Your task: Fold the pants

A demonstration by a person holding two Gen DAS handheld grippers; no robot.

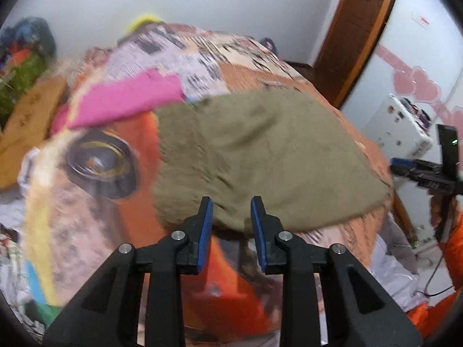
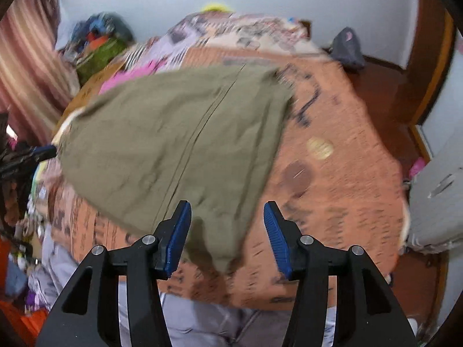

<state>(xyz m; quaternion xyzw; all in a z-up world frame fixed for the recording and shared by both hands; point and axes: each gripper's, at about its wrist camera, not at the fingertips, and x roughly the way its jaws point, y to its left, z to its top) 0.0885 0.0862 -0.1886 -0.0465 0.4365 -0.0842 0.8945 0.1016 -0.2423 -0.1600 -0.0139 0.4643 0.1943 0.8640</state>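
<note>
Pants (image 2: 173, 144), no legible label

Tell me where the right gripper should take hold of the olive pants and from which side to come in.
Probably the near pointed corner of the olive pants, which lies flat on the orange bedspread just ahead of the open right gripper. Come straight forward and down from the near bed edge, one finger on each side of the tip. The left gripper, also open, faces the other near hem.

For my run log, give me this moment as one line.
task: fold pants | olive pants: on bed | left gripper: open, empty | right gripper: open, empty
</note>
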